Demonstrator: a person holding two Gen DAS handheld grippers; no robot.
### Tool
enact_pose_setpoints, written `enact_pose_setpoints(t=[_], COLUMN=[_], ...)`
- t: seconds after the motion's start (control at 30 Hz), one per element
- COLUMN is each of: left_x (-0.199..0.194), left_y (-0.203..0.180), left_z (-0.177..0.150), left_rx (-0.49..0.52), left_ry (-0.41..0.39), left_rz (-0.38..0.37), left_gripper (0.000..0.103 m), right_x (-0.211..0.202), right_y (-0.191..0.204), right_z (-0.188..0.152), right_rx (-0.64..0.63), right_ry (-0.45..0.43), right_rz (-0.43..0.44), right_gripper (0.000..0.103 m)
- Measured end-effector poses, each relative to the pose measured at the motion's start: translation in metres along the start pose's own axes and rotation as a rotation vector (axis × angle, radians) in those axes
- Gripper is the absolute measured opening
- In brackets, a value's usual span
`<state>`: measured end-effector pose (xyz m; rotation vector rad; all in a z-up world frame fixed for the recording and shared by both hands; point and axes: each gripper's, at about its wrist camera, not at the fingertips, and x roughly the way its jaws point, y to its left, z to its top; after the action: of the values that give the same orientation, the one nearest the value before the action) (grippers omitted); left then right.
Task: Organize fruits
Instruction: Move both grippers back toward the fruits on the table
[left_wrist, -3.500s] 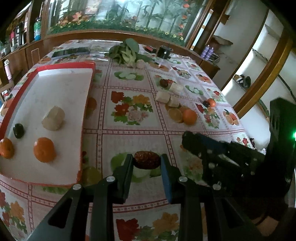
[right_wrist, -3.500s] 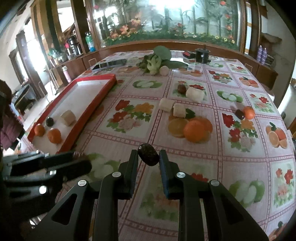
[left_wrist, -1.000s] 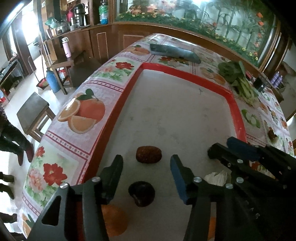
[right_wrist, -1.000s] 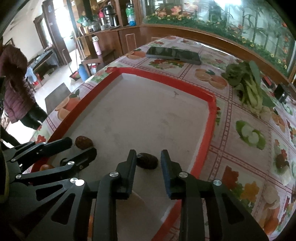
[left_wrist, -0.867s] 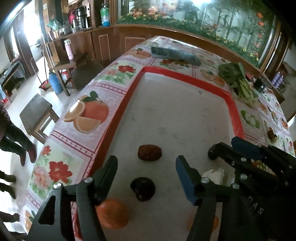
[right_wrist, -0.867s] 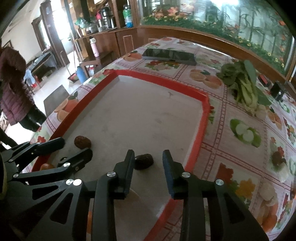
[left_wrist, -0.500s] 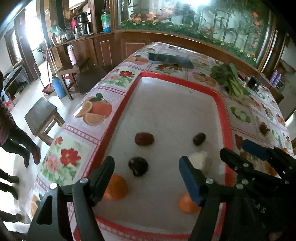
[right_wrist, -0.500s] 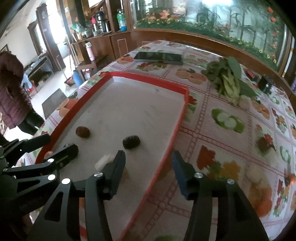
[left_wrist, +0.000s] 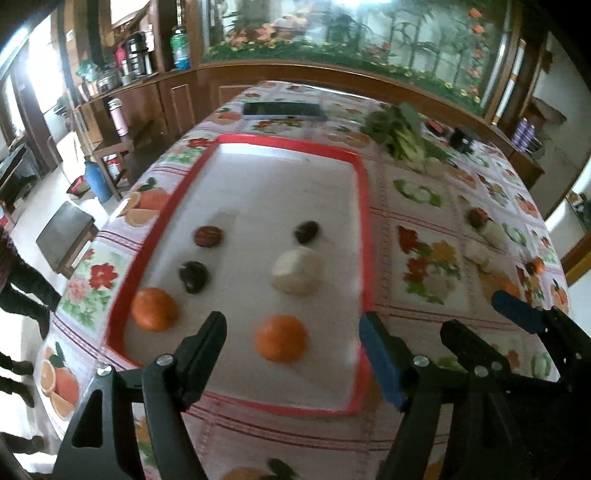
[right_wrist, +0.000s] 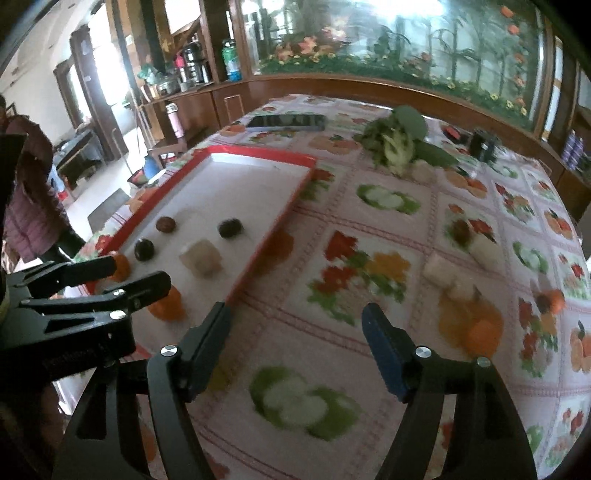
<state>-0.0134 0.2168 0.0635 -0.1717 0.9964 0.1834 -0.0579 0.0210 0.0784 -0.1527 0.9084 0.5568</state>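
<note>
Six fruits sit on red-rimmed tray (left_wrist: 364, 206) atop fruit-print tablecloth (right_wrist: 369, 266); wood cabinets (left_wrist: 177, 99) behind. Left gripper (left_wrist: 291, 334) and right gripper (right_wrist: 297, 325) spread, jaws just opened, nothing between.

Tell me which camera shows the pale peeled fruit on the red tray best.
The left wrist view. There the pale peeled fruit sits near the centre of the red tray, seen from above and unobstructed. The right wrist view shows it smaller, blurrier and off to the left, from a low slanting angle.
</note>
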Motion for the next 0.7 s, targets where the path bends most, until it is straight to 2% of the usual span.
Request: enact_pose_setpoints(t=[0.23,0.5,0.7], left_x=[-0.003,0.004,0.013], left_y=[-0.042,-0.091,-0.116], left_z=[-0.009,-0.021,-0.027], left_rx=[0.052,0.114,0.143], left_ry=[0.017,0.049,0.081], left_rz=[-0.046,-0.104,-0.120], left_gripper=[0.080,0.080,0.080], right_x=[-0.012,-0.025,-0.022], right_y=[-0.051,-0.128,-0.156], right_z=[-0.023,-0.051,-0.060], right_rx=[0.067,0.189,0.238], right_ry=[-0.002,-0.007,0.003], right_rz=[-0.062,-0.132,-0.099], right_gripper=[0.074,0.074,0.074])
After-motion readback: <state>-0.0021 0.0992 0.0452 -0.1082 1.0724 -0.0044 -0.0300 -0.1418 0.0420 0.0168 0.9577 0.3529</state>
